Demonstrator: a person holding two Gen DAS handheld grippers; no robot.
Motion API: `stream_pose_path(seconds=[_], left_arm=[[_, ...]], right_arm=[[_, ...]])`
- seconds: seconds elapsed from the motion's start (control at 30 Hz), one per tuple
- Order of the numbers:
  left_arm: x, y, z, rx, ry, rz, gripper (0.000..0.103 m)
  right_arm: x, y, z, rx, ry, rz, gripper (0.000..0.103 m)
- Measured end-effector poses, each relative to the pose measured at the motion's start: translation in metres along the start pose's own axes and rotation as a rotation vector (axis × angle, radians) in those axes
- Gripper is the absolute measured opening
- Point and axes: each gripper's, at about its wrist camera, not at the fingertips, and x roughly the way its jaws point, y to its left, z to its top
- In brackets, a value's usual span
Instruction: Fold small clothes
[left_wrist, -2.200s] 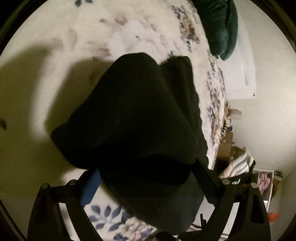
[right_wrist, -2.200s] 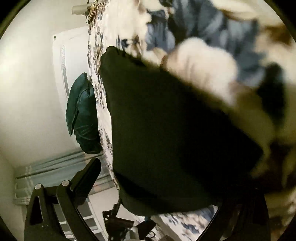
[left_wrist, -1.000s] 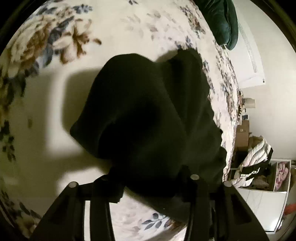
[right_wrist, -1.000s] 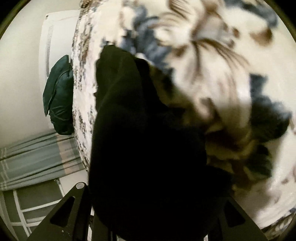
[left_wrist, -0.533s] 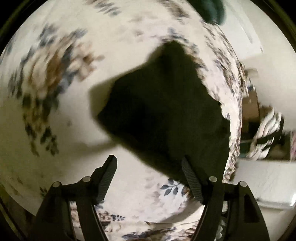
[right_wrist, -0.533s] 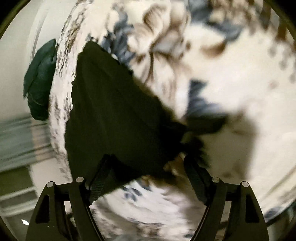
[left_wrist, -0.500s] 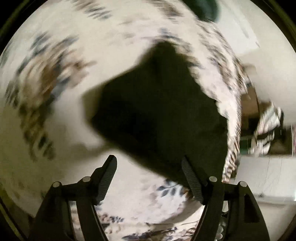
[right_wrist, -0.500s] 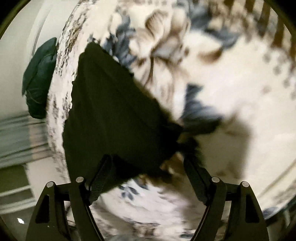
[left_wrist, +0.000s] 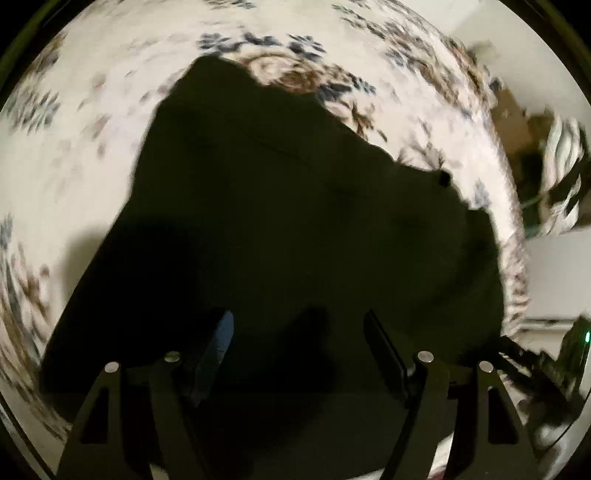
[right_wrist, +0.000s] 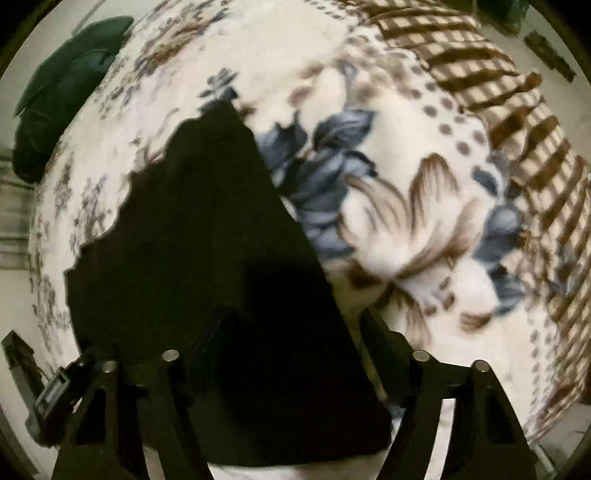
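Observation:
A black garment (left_wrist: 277, 203) lies flat on the floral bedspread (left_wrist: 92, 129). My left gripper (left_wrist: 297, 321) hovers over its near part, jaws wide apart and open, one blue-padded finger (left_wrist: 221, 339) showing, nothing pinched. In the right wrist view the same garment (right_wrist: 195, 229) spreads as a dark wedge on the bedspread (right_wrist: 406, 240). My right gripper (right_wrist: 295, 317) hangs above the garment's near end. Its jaws are closing, but they stand well apart with the cloth lying under them, not pressed by the pads. Both views are motion-blurred.
A dark green cushion (right_wrist: 62, 85) rests at the bed's far left edge. A brown checked blanket (right_wrist: 498, 92) covers the far right. Past the bed's right edge are a cardboard box (left_wrist: 517, 122), a striped cloth (left_wrist: 565, 166) and white furniture (left_wrist: 554, 277).
Both grippers let go of the black garment, opened, and drew back and up while rolling. The garment, bunched and lifted before, now lies spread on the bed.

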Motion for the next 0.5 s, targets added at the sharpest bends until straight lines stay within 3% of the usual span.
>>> stream_pose_path(seconds=[0.07, 0.13, 0.23, 0.27, 0.33, 0.37, 0.5], left_arm=[[-0.019, 0.000, -0.011, 0.001, -0.028, -0.014, 0.071], [-0.031, -0.003, -0.026, -0.002, -0.045, -0.031, 0.071], [-0.022, -0.007, -0.041, 0.040, -0.046, 0.019, 0.071], [-0.018, -0.007, -0.046, 0.061, -0.045, 0.040, 0.071], [-0.010, -0.010, -0.050, 0.114, -0.044, 0.086, 0.071], [-0.009, -0.009, -0.052, 0.135, -0.042, 0.095, 0.071], [0.000, 0.005, -0.059, 0.126, -0.047, 0.027, 0.071]], right_arm=[[-0.027, 0.013, -0.012, -0.065, -0.063, -0.004, 0.075], [-0.050, 0.023, -0.034, -0.098, -0.123, 0.043, 0.067], [-0.031, 0.040, -0.060, -0.119, -0.053, 0.122, 0.033], [-0.020, 0.044, -0.068, -0.127, -0.027, 0.129, 0.027], [0.005, 0.049, -0.080, -0.152, 0.009, 0.104, 0.026], [0.021, 0.050, -0.088, -0.187, 0.022, 0.045, 0.020], [0.055, 0.033, -0.101, -0.158, 0.088, -0.001, 0.009]])
